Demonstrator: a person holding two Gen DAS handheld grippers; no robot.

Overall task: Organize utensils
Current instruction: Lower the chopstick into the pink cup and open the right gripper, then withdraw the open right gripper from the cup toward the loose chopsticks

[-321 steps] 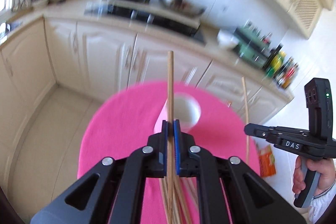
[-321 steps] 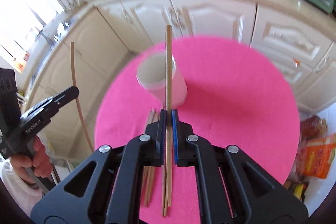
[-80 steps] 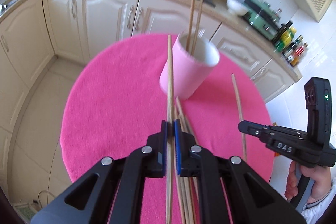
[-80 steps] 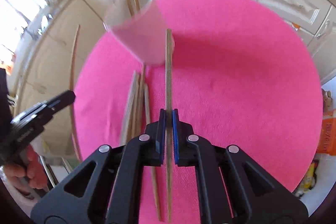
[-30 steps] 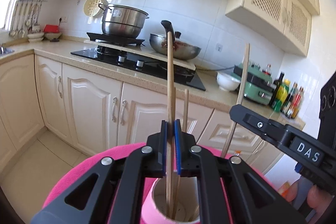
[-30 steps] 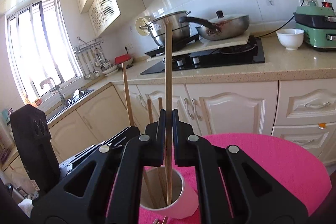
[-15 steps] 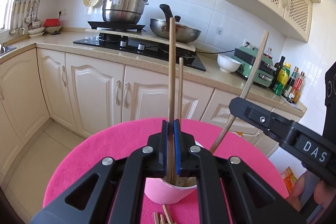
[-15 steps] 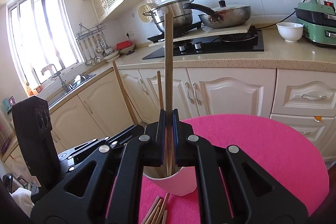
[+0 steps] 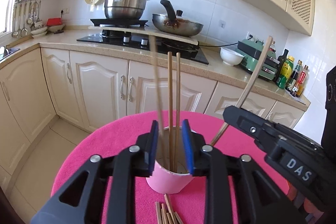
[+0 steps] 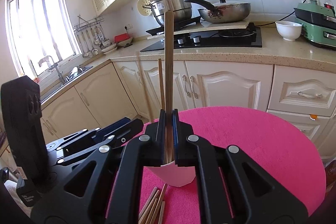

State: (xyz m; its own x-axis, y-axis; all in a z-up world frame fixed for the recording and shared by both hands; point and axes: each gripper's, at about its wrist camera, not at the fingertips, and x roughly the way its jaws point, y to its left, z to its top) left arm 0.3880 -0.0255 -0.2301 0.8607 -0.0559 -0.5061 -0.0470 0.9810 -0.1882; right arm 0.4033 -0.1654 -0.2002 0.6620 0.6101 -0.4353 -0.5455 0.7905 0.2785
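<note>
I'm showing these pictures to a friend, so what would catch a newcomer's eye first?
The bright pink round table fills the foreground, with a pink cup on it holding upright chopsticks. The right hand-held gripper clamps another chopstick above the cup. Behind, a steel pot and wok sit on the stove.

Left gripper [image 9: 170,147] jaws have just been opening; its chopstick [image 9: 158,98], clamped half a second ago, now shows blurred and loose between the pads, over the pink cup [image 9: 170,182]. Both views sit slightly lower on the cup than a second ago.
</note>
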